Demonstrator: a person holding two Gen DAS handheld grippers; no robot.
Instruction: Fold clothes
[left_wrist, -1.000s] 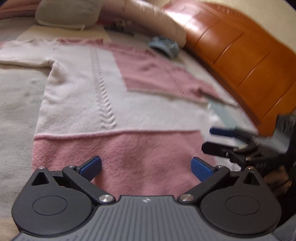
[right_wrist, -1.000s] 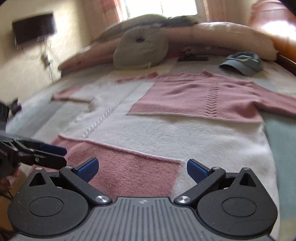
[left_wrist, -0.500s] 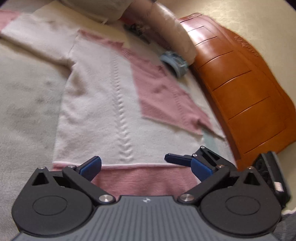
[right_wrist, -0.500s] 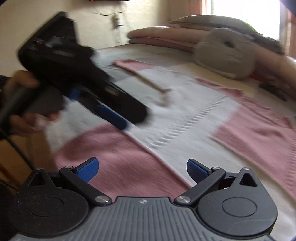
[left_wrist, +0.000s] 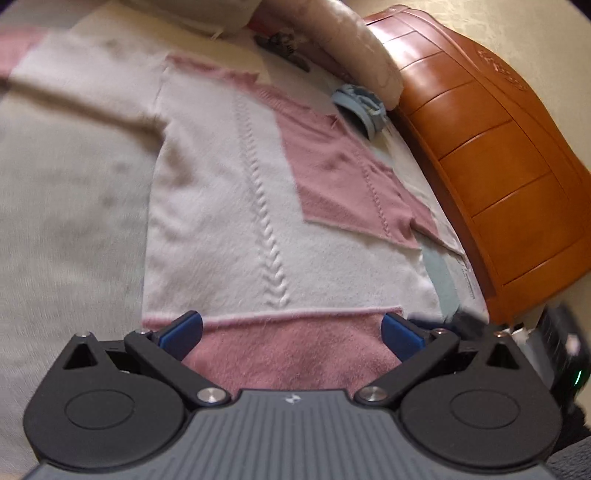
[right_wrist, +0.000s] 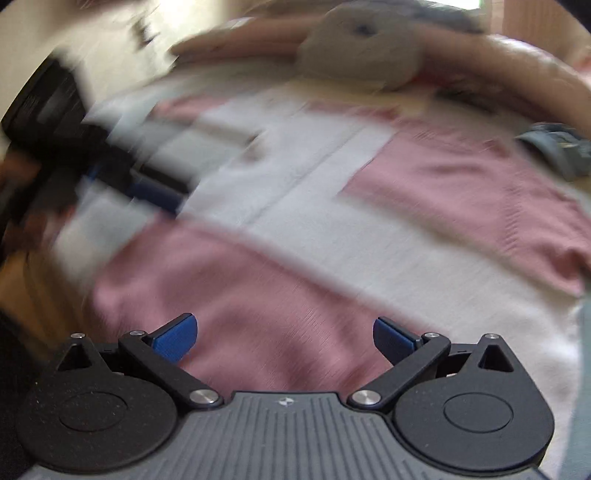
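Observation:
A pink and white knitted sweater (left_wrist: 229, 206) lies spread flat on the bed, its pink hem band nearest me and its sleeves stretched out to both sides. My left gripper (left_wrist: 291, 330) hovers open over the pink hem, nothing between its blue pads. In the right wrist view the same sweater (right_wrist: 332, 229) is blurred by motion; my right gripper (right_wrist: 285, 334) is open above the pink hem band. The left gripper (right_wrist: 147, 188) shows there as a dark blur at the left, held by a hand.
An orange wooden headboard (left_wrist: 491, 166) runs along the right side of the bed. A blue cap (left_wrist: 364, 105) lies near it beside long pillows (left_wrist: 354, 48). A round grey cushion (right_wrist: 362, 48) sits at the far end. Beige bedding (left_wrist: 66, 229) lies left of the sweater.
Both grippers have swung over the sweater's hem end. The left view has dropped closer to the pink band; the right view has panned right and is now motion-blurred. Both stay open.

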